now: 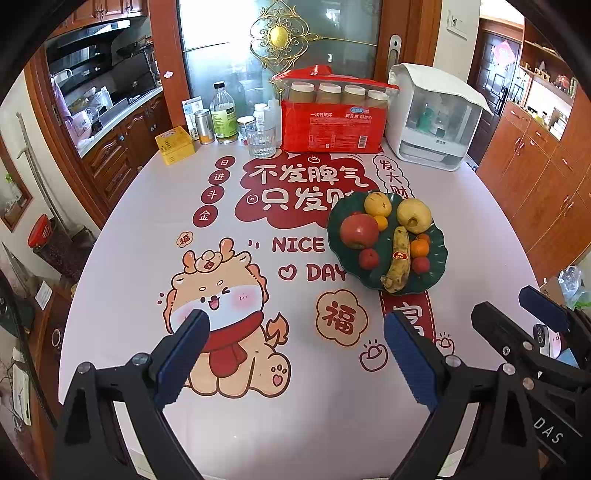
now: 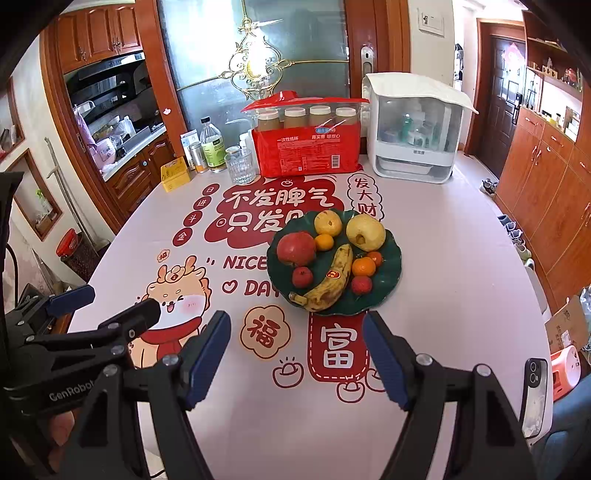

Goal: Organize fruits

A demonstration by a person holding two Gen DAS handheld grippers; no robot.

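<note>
The left gripper (image 1: 295,354) and the right gripper (image 2: 297,354) hang side by side, just near the green plate (image 2: 391,273). Both tip down with jaws wide apart, holding nothing.

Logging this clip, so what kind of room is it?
Most likely a home dining area beside a kitchen: a table with a printed cartoon tablecloth, a dark green leaf-shaped fruit plate, and wooden kitchen cabinets.

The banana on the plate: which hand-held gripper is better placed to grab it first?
Probably the right hand-held gripper. Its open jaws point almost straight at the banana on the plate, just ahead. From the left hand-held gripper, also open, the plate sits off to its right, so it would need to swing over.
</note>
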